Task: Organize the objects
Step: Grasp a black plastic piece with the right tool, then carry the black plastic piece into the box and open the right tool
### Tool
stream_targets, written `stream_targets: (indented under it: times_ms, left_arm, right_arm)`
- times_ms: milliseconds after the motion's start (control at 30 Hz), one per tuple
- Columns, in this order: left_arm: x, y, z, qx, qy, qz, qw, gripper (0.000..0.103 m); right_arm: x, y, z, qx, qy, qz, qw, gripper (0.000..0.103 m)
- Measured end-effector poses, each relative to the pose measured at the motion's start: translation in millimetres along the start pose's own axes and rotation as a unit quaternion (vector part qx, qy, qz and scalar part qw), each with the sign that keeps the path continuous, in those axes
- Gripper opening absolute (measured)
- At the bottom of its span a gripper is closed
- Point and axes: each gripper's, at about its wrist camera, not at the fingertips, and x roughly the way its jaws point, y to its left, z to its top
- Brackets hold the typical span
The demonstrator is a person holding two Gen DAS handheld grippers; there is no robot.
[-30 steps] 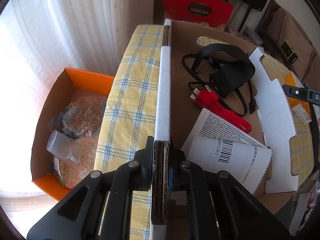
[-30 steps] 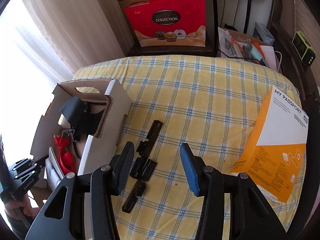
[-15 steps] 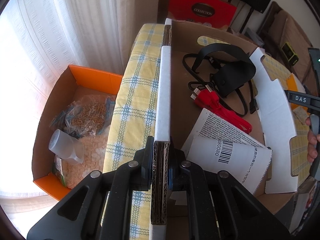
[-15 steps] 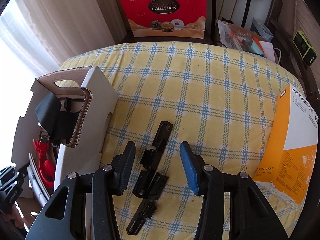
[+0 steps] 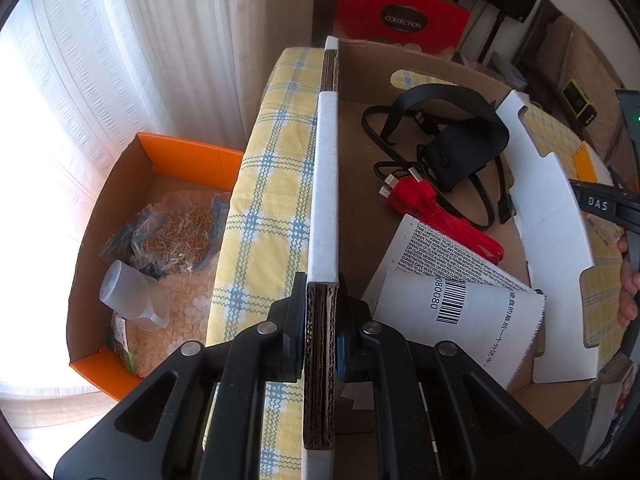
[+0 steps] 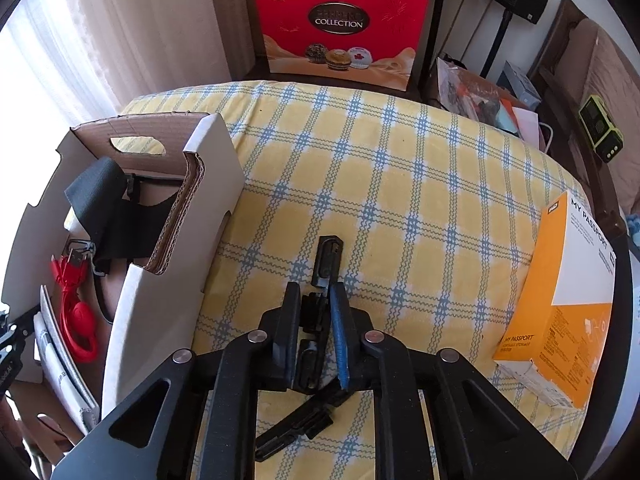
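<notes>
My left gripper [image 5: 322,292] is shut on the near wall of an open cardboard box [image 5: 326,184]. Inside the box lie a black pouch with straps [image 5: 460,148], a red cable [image 5: 440,216] and white printed papers [image 5: 460,300]. My right gripper [image 6: 316,300] is shut on a long black plastic bracket [image 6: 326,258] that lies on the yellow checked cloth [image 6: 400,168]. The box also shows at the left of the right wrist view [image 6: 160,248].
An orange and white "My Passport" box [image 6: 568,300] stands at the cloth's right edge. A red "Collection" gift bag [image 6: 340,28] stands behind the table. An orange carton [image 5: 148,240] with food bags and a plastic cup sits left, below the table.
My right gripper moved down and forward over the black bracket and closed on it. My left gripper kept its hold on the box wall.
</notes>
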Motion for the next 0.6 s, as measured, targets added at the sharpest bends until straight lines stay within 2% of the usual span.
stream_targets:
  times_ms: [300, 433, 600]
  left_arm:
    - [-0.2, -0.4, -0.2, 0.001, 0.000, -0.001, 1.0000, 0.010]
    - [0.5, -1.7, -0.2, 0.002, 0.000, -0.001, 1.0000, 0.010]
    - [1.2, -11.1, 0.2, 0.010, 0.000, -0.003, 0.9999, 0.010]
  right_arm:
    - [-25.7, -13.5, 8.8, 0.020, -0.020, 0.029, 0.999, 0.010]
    - [-55.2, -13.6, 14.8, 0.025, -0.043, 0.058, 0.997, 0.010]
    - [-91.4, 5.5, 22.1, 0.011, -0.067, 0.105, 0.992, 0.010]
